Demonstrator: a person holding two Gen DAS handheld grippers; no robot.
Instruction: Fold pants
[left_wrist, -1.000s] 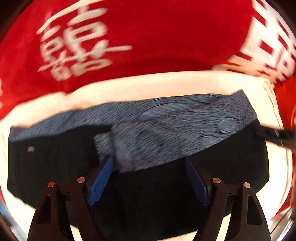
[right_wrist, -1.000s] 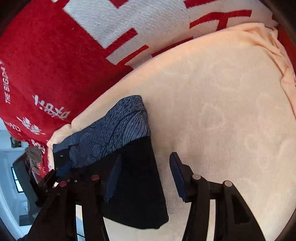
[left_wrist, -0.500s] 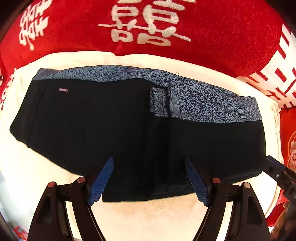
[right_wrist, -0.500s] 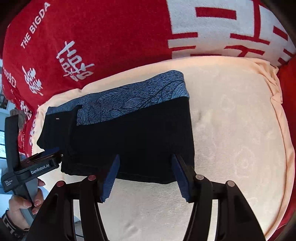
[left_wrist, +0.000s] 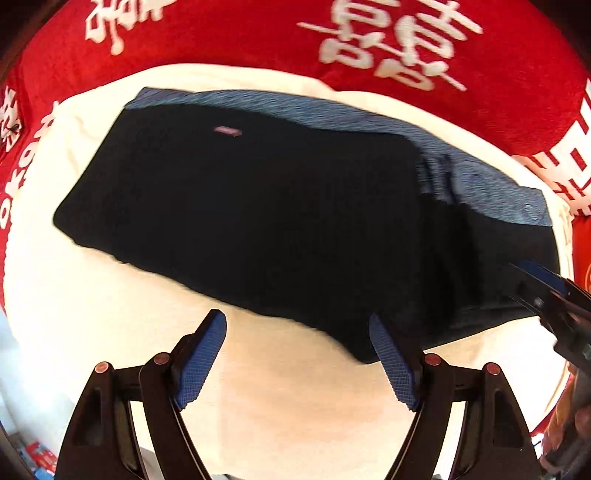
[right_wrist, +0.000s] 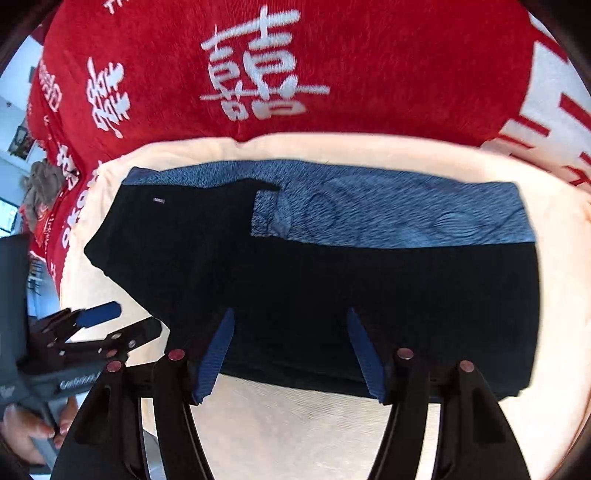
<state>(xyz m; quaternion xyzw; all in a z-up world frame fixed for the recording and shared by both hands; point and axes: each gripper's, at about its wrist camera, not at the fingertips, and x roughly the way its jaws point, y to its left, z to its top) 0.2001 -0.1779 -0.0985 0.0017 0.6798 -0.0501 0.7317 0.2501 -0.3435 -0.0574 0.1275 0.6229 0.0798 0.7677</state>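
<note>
Both hand-held grippers have pulled back off the pants (left_wrist: 258, 221), jaws just opened and holding nothing: the left hand-held gripper (left_wrist: 297, 363) wide, the right hand-held gripper (right_wrist: 291, 354) less so. Folded pants lie ahead of both, long axis crosswise, on the cream cloth (left_wrist: 288, 398); the right looks nearer.

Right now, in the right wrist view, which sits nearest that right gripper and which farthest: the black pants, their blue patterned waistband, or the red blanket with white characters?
1. Black pants, directly beneath the right gripper.
2. Blue patterned waistband, along their far edge.
3. Red blanket, behind everything.
</note>
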